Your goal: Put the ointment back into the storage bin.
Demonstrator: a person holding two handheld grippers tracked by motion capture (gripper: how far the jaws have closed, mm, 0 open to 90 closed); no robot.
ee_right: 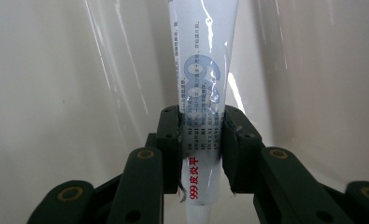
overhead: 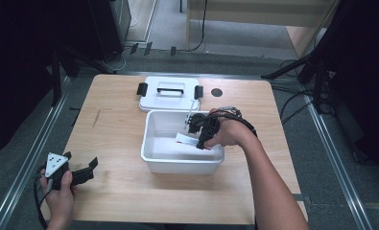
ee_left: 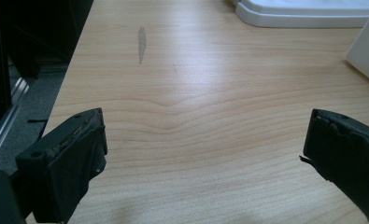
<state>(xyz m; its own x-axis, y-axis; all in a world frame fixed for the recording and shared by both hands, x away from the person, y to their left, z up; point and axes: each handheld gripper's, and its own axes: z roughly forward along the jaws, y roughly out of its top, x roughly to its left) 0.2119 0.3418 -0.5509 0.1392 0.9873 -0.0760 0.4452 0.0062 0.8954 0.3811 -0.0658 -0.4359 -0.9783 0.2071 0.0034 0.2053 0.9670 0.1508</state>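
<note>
lowering a white plastic ointment tube with red and blue print [ee_right: 202,116] into the white rectangular plastic bin [overhead: 151,160] at table centre, tube lying low inside toward the bin's 3 o'clock side. likely light and soft-walled, glossy and a little slippery, prone to denting or oozing if squeezed hard; best taken across the flat body near the middle, as now, not at the cap or the crimped tail. right gripper [ee_right: 202,135] clamped narrow on the tube, both black pads pressing its sides, tube running straight out between them toward 12 o'clock in the right gripper view. left gripper [overhead: 76,173] resting at the table's 8 o'clock corner, jaws spread wide, nothing between them but bare light wooden tabletop [ee_left: 196,116]. white flat lid with black handle and black clips [overhead: 170,91] lying just beyond the bin at 12 o'clock.
</note>
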